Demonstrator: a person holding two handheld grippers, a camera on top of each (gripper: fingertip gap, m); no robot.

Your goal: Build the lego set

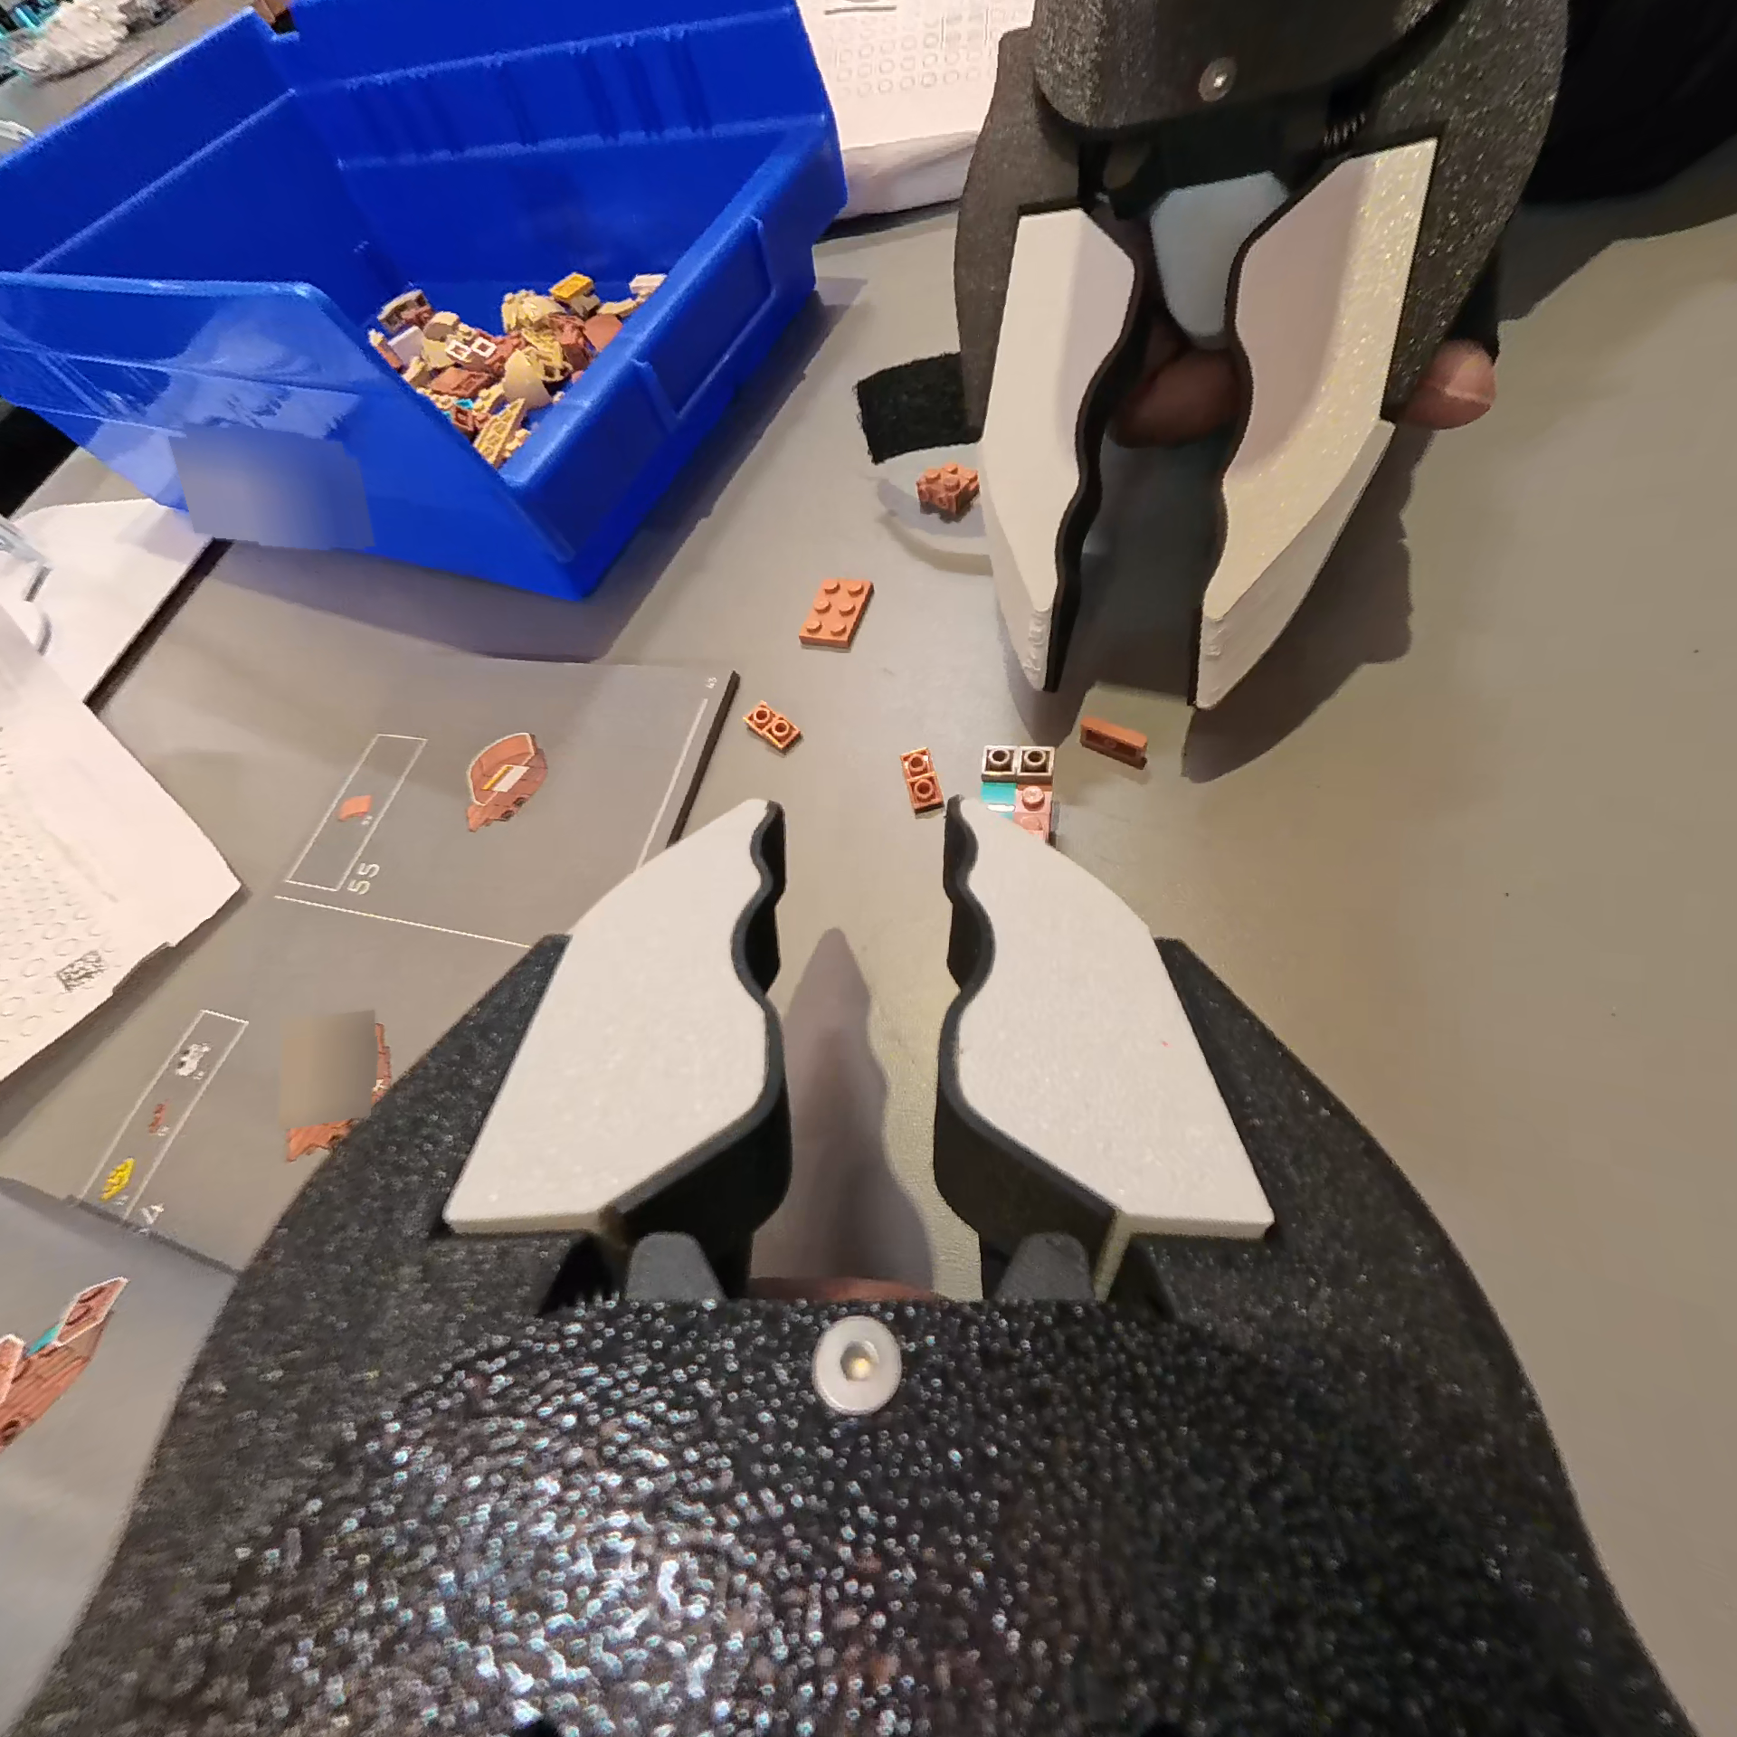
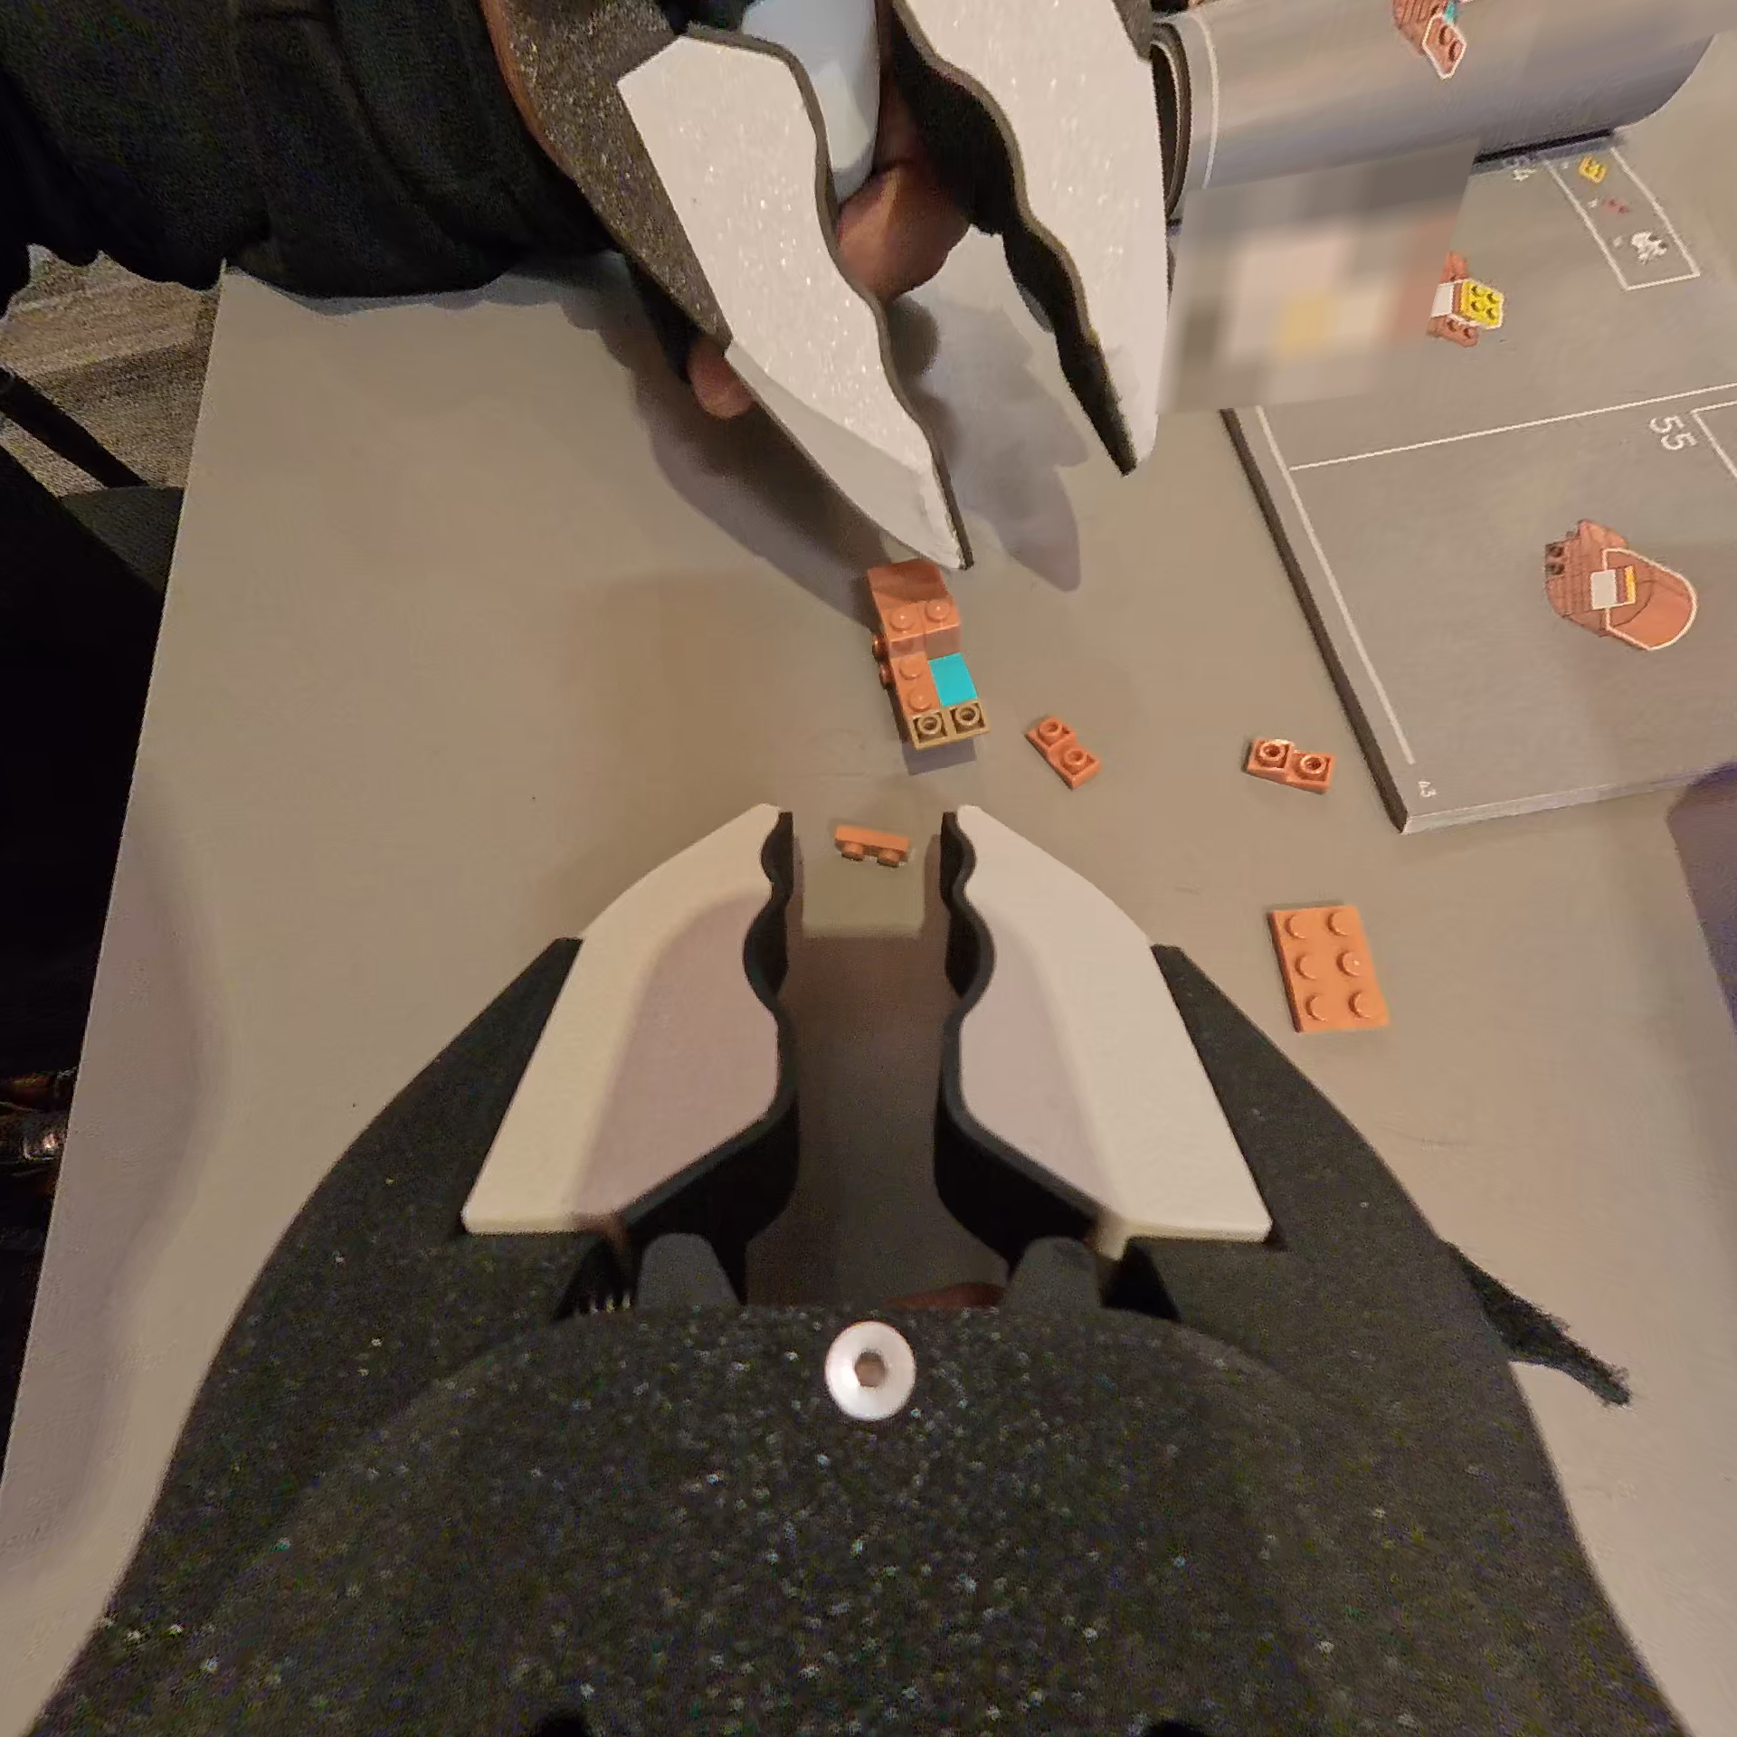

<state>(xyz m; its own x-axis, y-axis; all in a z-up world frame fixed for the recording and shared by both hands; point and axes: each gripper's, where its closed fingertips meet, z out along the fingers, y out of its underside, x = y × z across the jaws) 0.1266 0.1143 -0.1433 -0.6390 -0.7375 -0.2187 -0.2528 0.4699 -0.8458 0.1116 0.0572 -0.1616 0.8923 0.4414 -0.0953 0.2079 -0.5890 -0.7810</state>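
My left gripper [image 1: 863,818] is open and empty, low over the grey table [image 1: 1410,940]. Its right fingertip [image 1: 968,837] is just short of a small brick assembly [image 1: 1020,788] of brown, tan and teal pieces. My right gripper [image 2: 865,827] is open. A small brown 1x2 plate [image 2: 872,844] lies on its side on the table between its fingertips, and neither pad touches it. This plate shows below the right gripper [image 1: 1128,691] in the left wrist view [image 1: 1114,743]. The assembly [image 2: 926,667] lies between the plate and the left gripper [image 2: 1039,508].
Two loose brown 1x2 plates [image 2: 1064,750] [image 2: 1290,766] and a brown 2x3 plate [image 2: 1327,968] lie right of the assembly. An open instruction booklet [image 2: 1504,611] lies beyond them. A blue bin [image 1: 564,526] of mixed bricks stands at the far left, with another brown piece [image 1: 949,489] near it. About 7 cm separates my left fingertips from my right.
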